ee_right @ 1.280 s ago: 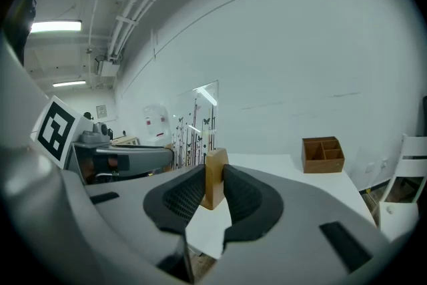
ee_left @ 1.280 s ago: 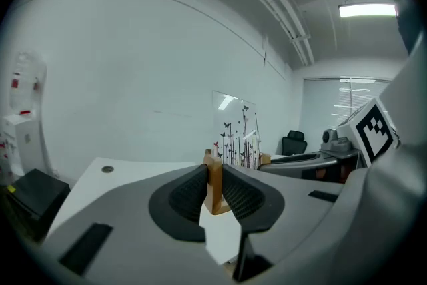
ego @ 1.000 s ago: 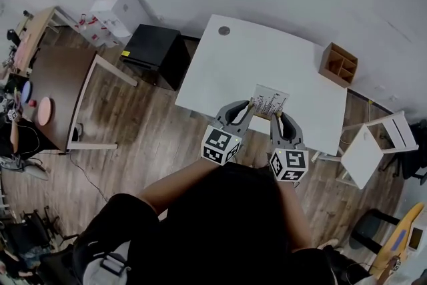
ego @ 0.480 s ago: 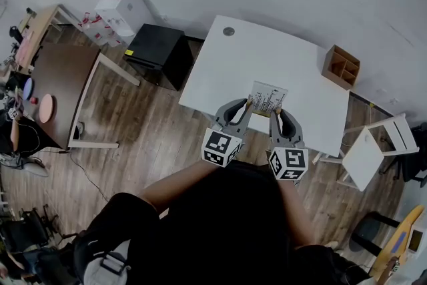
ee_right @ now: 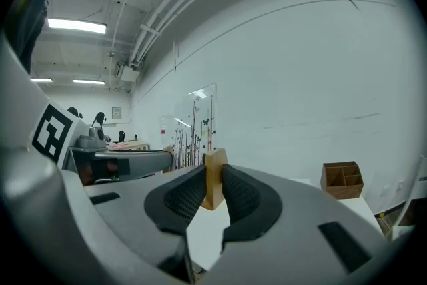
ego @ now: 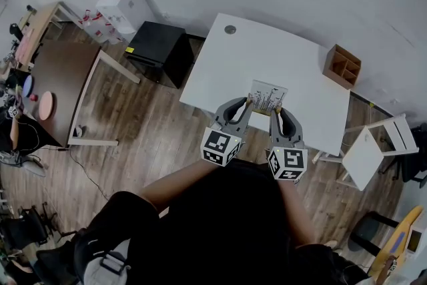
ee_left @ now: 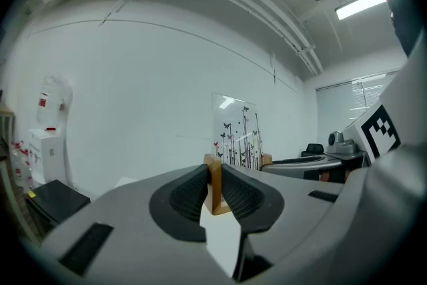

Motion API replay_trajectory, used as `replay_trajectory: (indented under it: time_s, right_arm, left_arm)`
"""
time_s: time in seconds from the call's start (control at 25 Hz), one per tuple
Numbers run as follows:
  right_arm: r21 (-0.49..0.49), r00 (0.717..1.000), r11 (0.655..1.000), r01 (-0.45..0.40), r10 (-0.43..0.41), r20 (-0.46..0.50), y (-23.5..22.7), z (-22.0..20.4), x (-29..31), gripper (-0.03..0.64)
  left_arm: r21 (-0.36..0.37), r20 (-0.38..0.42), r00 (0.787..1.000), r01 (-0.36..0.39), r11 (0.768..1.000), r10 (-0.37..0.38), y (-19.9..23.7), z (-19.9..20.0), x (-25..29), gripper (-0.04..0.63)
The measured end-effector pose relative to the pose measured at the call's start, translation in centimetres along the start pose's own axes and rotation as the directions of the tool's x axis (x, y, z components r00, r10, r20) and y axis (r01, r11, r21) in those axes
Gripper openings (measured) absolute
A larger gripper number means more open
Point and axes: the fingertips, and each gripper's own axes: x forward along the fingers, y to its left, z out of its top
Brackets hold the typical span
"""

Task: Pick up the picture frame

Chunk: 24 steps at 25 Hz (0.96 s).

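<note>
So the frame (ego: pixel 269 97) stands upright over the near side of the table (ego: pixel 230 67), pinched only by its two wooden end blocks; left hand-held gripper (ego: pixel 248 103) is clamped on the left block (ee_left: pixel 213 185); right hand-held gripper (ego: pixel 275 111) has the right block (ee_right: pixel 214 185) between its pads, jaws closing on it; my worry: both grips are tiny and low, so the clear panel (ee_left: pixel 235 130) could tip or twist out if the hands drift apart or rise unevenly; squeezing harder might pop a block off too

Butterfly-patterned picture frame (ego: pixel 269 96), white table (ego: pixel 230 67)
</note>
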Motion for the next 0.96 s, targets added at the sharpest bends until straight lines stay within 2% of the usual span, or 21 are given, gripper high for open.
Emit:
replay_trajectory:
  time_s: [0.96]
  right_arm:
    - [-0.017,0.999,0.999,0.039,-0.039,-0.009,0.7,-1.2,-1.9,0.084]
  left_arm:
    - [-0.011,-0.005,0.999,0.036,0.999,-0.036,-1.2,-1.1,-1.3,0.069]
